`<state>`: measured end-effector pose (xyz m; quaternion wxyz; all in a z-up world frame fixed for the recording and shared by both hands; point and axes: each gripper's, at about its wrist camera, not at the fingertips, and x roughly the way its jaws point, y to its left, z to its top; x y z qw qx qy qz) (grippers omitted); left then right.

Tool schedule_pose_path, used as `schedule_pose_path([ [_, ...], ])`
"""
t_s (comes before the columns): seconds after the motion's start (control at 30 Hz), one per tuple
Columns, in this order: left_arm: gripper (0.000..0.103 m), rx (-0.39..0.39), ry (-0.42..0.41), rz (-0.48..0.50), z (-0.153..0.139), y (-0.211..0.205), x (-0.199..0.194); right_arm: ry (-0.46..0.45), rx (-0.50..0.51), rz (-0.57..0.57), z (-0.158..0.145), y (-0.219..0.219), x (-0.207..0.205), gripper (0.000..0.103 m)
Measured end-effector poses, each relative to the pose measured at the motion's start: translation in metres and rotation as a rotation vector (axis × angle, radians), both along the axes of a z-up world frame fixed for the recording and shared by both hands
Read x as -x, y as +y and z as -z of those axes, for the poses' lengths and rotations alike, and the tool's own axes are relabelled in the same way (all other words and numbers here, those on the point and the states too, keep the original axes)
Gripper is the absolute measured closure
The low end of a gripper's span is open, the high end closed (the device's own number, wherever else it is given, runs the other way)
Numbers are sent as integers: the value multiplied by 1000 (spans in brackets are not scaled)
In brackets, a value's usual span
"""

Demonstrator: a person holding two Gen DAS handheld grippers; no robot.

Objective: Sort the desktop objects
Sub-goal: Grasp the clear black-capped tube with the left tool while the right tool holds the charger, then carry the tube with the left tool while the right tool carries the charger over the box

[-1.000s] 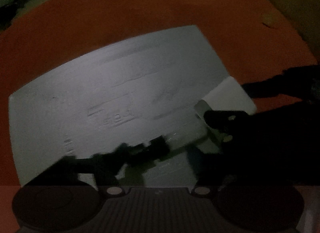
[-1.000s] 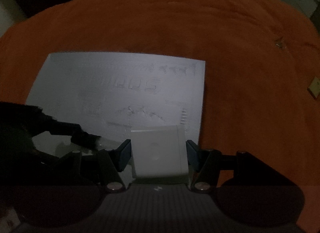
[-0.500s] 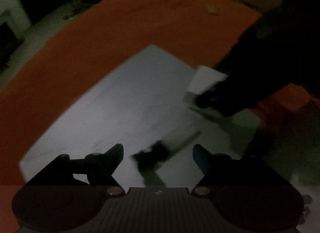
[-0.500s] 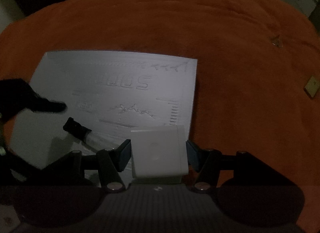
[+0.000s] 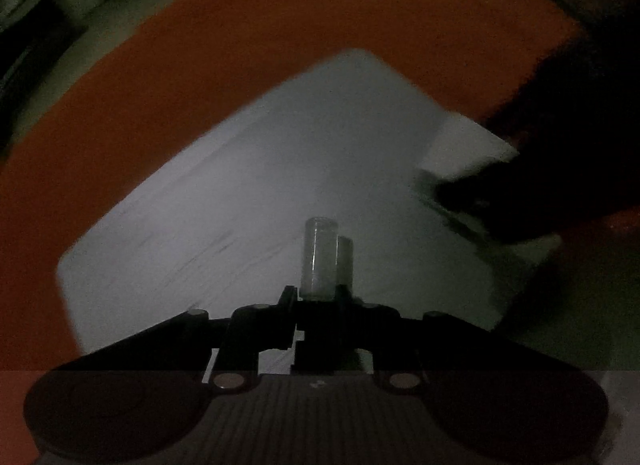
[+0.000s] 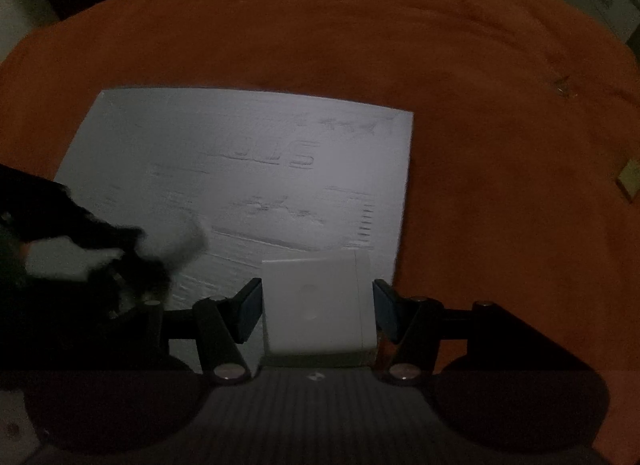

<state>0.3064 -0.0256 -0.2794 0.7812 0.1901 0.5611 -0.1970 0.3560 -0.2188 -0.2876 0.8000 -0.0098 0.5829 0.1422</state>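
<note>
A white foam board (image 6: 248, 169) lies on the orange cloth (image 6: 480, 85). My right gripper (image 6: 318, 305) is shut on a white square box (image 6: 318, 301) and holds it at the board's near right corner. My left gripper (image 5: 318, 297) is shut on a small clear cylinder with a dark cap end (image 5: 320, 261), held just above the board (image 5: 240, 205). In the left wrist view the white box (image 5: 464, 149) and the dark right gripper (image 5: 552, 169) show at the right. In the right wrist view the left gripper (image 6: 132, 265) is a dark blurred shape at the left.
A small tan block (image 6: 630, 181) lies on the cloth at the far right. A small speck of debris (image 6: 562, 85) lies further back. Dark furniture and floor surround the cloth's far edge.
My left gripper has closed on the small cylinder that lay on the board and lifted it. My right gripper holds the white box almost still.
</note>
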Motion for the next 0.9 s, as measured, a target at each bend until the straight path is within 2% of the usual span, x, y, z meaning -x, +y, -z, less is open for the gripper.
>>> schedule_pose_path([
  [0.17,87,80,-36,-107,-21,43,4,-18,27,-24,-1,16,2,42],
  [0.33,87,156,-75,-204,-40,66,3,-50,44,-58,-15,35,11,43],
  [0.53,87,202,-118,-182,-75,71,30,-88,24,-98,-40,51,30,43],
  [0.7,87,291,-130,-196,-87,76,46,-123,28,-91,-59,58,44,43],
  [0.9,87,372,-137,-206,-99,83,67,-168,-18,-86,-96,61,62,43],
])
